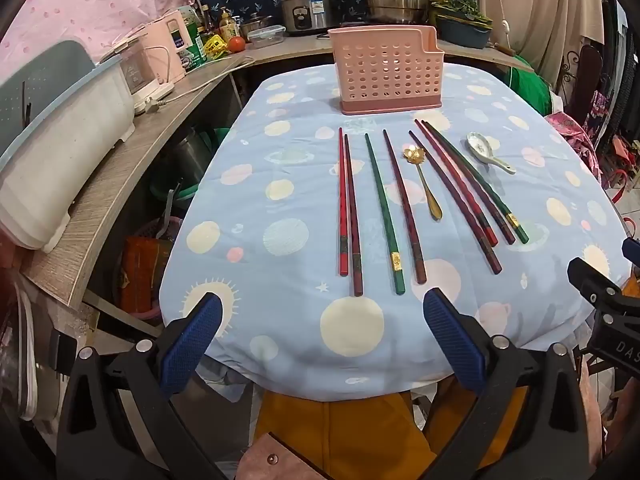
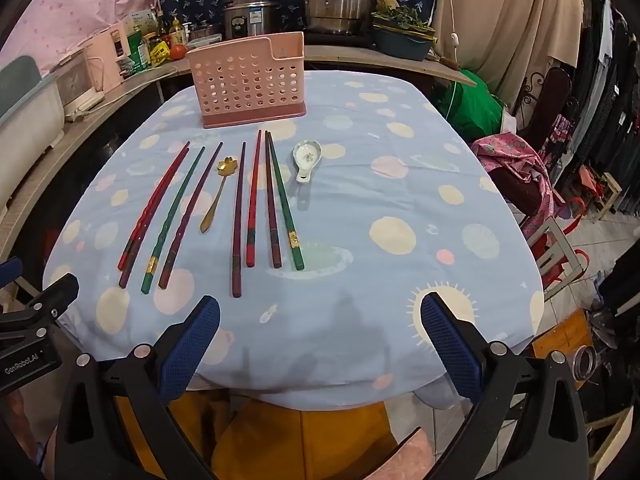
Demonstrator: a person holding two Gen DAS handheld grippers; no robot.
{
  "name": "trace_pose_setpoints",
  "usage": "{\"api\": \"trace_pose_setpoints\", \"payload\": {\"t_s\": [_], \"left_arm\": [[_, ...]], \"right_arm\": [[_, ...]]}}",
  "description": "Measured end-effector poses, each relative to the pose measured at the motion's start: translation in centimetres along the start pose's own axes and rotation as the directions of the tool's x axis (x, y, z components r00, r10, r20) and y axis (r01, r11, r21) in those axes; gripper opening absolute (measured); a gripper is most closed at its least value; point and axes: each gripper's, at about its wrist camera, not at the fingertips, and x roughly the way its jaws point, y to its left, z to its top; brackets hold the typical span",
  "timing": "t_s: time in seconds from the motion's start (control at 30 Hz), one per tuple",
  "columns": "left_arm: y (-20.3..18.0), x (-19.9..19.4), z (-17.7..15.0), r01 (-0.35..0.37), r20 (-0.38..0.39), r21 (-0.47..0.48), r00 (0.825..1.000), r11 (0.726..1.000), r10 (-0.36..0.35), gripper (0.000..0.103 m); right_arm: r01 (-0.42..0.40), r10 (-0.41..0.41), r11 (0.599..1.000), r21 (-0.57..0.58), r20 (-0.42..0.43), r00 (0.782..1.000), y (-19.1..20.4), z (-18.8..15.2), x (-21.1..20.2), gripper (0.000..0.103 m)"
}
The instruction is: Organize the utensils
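A table (image 1: 248, 184) draped in a pale blue cloth with cream and pink circles carries everything. At its far end, at twelve o'clock from both claws, stands a pink perforated plastic utensil caddy (image 1: 387, 72), upright and apparently empty.

Between the caddy and the near edge lie eight long lacquered chopsticks (image 1: 400, 204) in red, dark maroon and green, spread in a loose fan. Their long axes run roughly from six to twelve o'clock, thin tips toward the caddy and thick decorated ends toward the claws. Among them lies a small gold flower-bowled metal spoon (image 1: 423, 182), and at the fan's right end, toward two o'clock, a white ceramic soup spoon (image 1: 488, 152).

The left claw (image 1: 322, 342) hangs above the near table edge, spread wide and holding nothing; the leftmost four chopsticks' thick ends lie just ahead of it at twelve o'clock. The right claw (image 2: 320, 342) is likewise spread and empty, with the right-hand chopsticks and ceramic spoon ahead at eleven o'clock.

Judging by this, each side seems nearer to its own half, and a pinch would best cross the sticks' length.
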Motion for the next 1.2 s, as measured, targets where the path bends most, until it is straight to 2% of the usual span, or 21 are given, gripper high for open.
{"api": "trace_pose_setpoints", "payload": {"t_s": [1.2], "left_arm": [[0.33, 0.14, -0.26, -0.001, 0.001, -0.001, 1.000, 1.000, 0.001, 0.096]], "right_arm": [[0.003, -0.003, 1.000, 0.011, 0.012, 1.000, 0.01, -0.01, -0.13, 0.096]]}}
